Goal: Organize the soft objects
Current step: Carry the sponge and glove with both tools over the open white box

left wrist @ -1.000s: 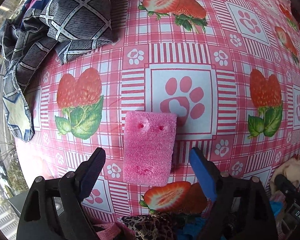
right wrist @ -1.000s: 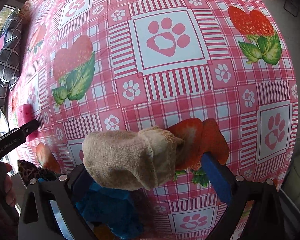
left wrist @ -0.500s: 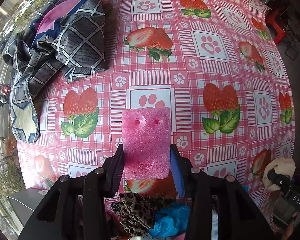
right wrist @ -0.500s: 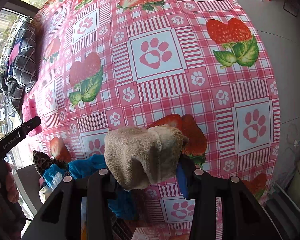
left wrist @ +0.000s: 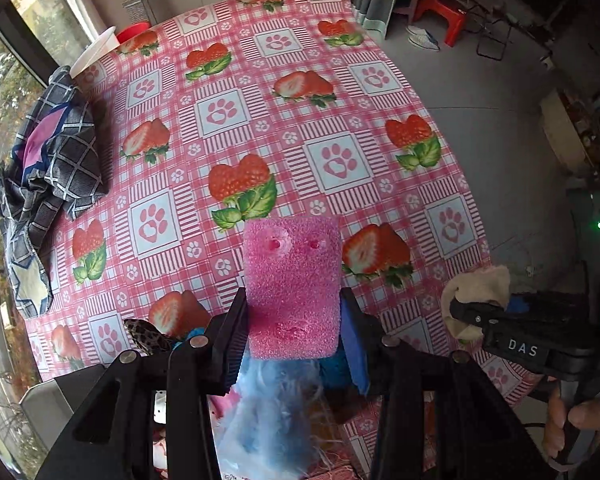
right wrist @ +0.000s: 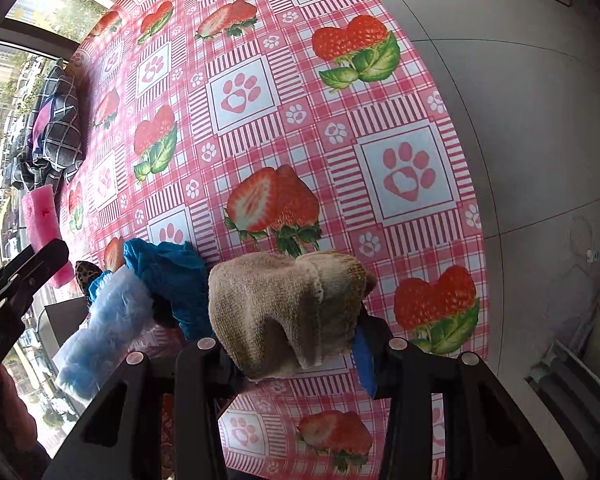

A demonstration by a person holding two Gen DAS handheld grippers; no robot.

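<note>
the left tool (left wrist: 294,332) is clamping the pink sponge (left wrist: 292,280) upright above the table (left wrist: 340,120), while the right tool (right wrist: 288,344) is squeezing the beige sock (right wrist: 288,308) crosswise.

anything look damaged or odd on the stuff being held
The pink sponge in the left gripper has two small holes near its top edge and a gouge lower down. The beige sock in the right gripper is bunched up but shows no damage.

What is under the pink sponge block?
Below the pink sponge block, held up by the left gripper, lie fluffy light-blue fabric and teal cloth; whatever lies beneath those is hidden.
</note>
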